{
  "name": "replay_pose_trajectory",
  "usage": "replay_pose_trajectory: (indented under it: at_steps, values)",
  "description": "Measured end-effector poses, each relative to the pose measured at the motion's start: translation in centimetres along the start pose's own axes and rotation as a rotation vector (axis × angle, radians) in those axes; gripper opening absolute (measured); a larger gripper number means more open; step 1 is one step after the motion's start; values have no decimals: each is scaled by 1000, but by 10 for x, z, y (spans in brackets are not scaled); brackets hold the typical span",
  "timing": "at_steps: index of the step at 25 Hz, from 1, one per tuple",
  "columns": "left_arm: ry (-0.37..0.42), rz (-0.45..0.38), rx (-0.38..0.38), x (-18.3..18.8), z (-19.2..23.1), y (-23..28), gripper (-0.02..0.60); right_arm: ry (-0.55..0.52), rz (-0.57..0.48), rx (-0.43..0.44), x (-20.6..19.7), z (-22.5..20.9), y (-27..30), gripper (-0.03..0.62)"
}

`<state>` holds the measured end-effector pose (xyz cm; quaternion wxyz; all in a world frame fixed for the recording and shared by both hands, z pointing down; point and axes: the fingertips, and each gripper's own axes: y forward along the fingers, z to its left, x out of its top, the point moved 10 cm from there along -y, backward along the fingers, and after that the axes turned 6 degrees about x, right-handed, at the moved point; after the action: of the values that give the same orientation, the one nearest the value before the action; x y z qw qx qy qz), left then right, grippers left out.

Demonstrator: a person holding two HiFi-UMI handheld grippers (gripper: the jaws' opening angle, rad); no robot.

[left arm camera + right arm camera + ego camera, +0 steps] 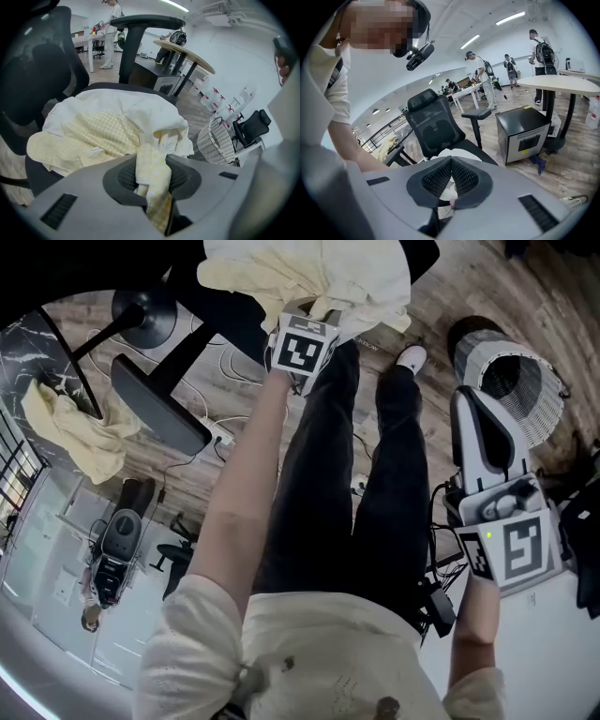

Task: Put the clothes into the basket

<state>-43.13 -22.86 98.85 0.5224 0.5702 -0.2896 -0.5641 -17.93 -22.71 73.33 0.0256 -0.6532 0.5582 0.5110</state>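
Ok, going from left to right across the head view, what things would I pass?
Pale yellow cloth → black padded chair armrest → left gripper, shut on the cream and yellow checked garment → white sneaker → white woven wicker basket.

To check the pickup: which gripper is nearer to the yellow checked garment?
Left. The left gripper is clamped on the yellow checked garment; the right gripper hangs apart, beside the person's leg.
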Motion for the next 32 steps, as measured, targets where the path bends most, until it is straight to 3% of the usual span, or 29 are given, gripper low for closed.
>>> replay_pose_trajectory:
  at_steps: [12, 18, 23, 32]
  values:
    - [-99, -151, 98, 4, -15, -55, 114, -48, 13, 58, 7, 1, -13, 8]
    - [-105, -231, 140, 7, -30, -89, 114, -94, 22, 86, 11, 2, -32, 8]
    - [-105, -298, 167, 10, -42, -116, 114, -116, 18, 77, 15, 3, -47, 8]
    - [-198, -370, 195, 12, -63, -170, 114, -149, -3, 67, 27, 12, -80, 8]
